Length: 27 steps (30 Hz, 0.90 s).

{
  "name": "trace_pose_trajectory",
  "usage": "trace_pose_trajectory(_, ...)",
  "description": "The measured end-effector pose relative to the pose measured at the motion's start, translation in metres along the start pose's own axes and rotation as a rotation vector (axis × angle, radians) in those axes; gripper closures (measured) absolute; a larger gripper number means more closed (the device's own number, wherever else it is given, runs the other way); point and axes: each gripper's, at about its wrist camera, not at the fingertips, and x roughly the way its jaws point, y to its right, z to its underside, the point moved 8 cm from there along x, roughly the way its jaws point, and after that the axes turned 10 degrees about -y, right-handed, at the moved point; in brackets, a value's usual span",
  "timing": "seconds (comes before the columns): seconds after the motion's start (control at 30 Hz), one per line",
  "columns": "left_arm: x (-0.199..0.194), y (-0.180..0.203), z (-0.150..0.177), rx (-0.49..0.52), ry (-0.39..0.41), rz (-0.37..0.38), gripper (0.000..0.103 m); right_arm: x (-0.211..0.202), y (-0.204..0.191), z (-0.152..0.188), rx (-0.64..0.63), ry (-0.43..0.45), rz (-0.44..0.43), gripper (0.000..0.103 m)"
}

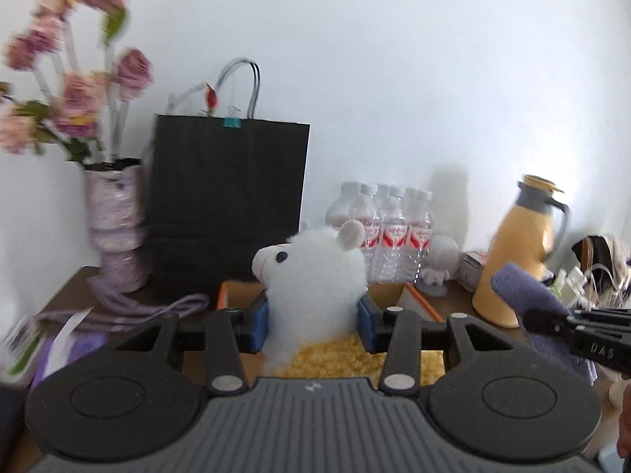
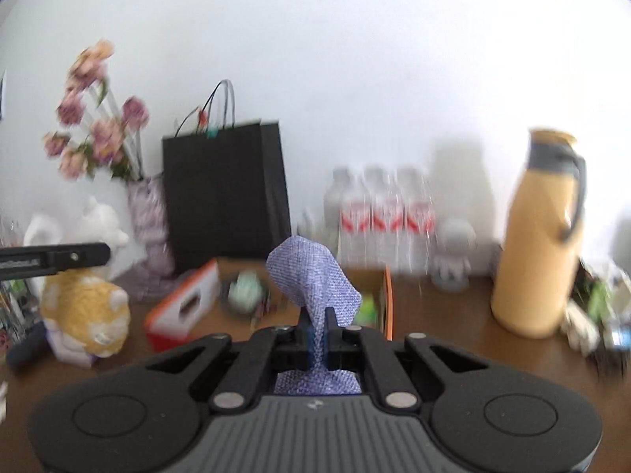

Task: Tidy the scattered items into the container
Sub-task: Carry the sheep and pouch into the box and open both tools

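My left gripper [image 1: 311, 315] clamps the white-and-yellow plush toy [image 1: 315, 272] between its pads, above the orange-rimmed box [image 2: 181, 307]. My right gripper [image 2: 317, 331] pinches the purple cloth [image 2: 311, 276] (blurred), which sticks up ahead.

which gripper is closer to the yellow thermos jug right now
Right. The right gripper, shut on the purple cloth, sits just left of the yellow jug. The left gripper, holding the plush toy, is farther left.

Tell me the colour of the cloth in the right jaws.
Bluish-purple woven cloth, clearest in the right wrist view.
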Motion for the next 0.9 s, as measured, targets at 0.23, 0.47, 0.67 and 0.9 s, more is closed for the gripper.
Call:
trace_pose_trajectory(0.23, 0.157, -0.011, -0.007, 0.064, -0.323, -0.146, 0.059, 0.153, 0.006, -0.044, -0.031, -0.312, 0.071, 0.099)
trace_pose_trajectory(0.47, 0.218, -0.035, 0.031, 0.130, -0.497, -0.217, 0.058, 0.259, 0.014, 0.022, -0.048, -0.604, 0.167, 0.086)
trace_pose_trajectory(0.67, 0.220, -0.042, 0.049, 0.212, -0.585, -0.220, 0.054, 0.270, 0.009, 0.028, -0.087, -0.694, 0.112, 0.059)
trace_pose_trajectory(0.9, 0.189, -0.055, 0.025, 0.131, -0.591, -0.180, 0.052, 0.241, 0.025, -0.023, 0.084, -0.689, 0.018, 0.039)
